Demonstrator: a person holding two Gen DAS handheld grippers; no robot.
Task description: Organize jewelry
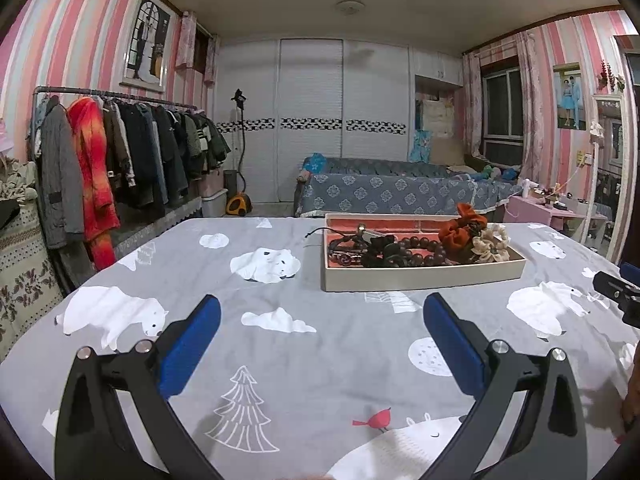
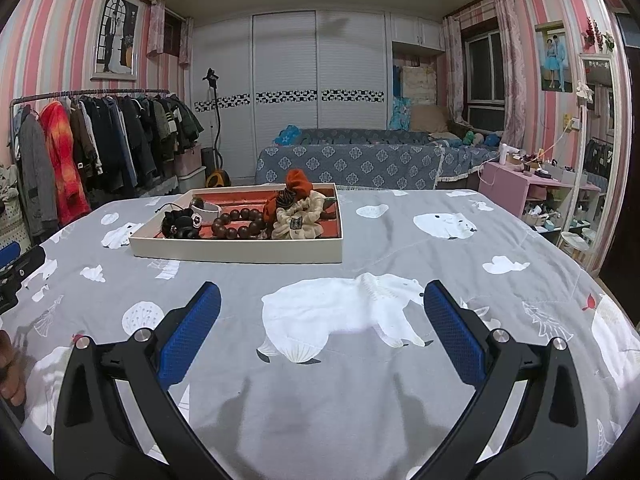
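A white tray (image 1: 420, 278) (image 2: 240, 250) with a red lining sits on the grey bed cover, holding a jumble of jewelry. Inside lie a dark wooden bead bracelet (image 1: 416, 250) (image 2: 236, 224), an orange scrunchie (image 1: 460, 226) (image 2: 294, 188), a cream scrunchie (image 1: 490, 244) (image 2: 298, 222), black cords and a black flower piece (image 1: 360, 250) (image 2: 180, 226). My left gripper (image 1: 320, 308) hovers open over the cover, short of the tray. My right gripper (image 2: 320, 296) is open too, nearer the viewer than the tray, which lies ahead to its left. Both hold nothing.
The grey cover (image 2: 360, 360) printed with polar bears spreads wide around the tray. A clothes rack (image 1: 120, 152) stands at the left, a blue sofa (image 1: 400, 192) behind, a pink dresser (image 2: 532, 188) at the right. The other gripper's tip (image 1: 618, 292) shows at the right edge.
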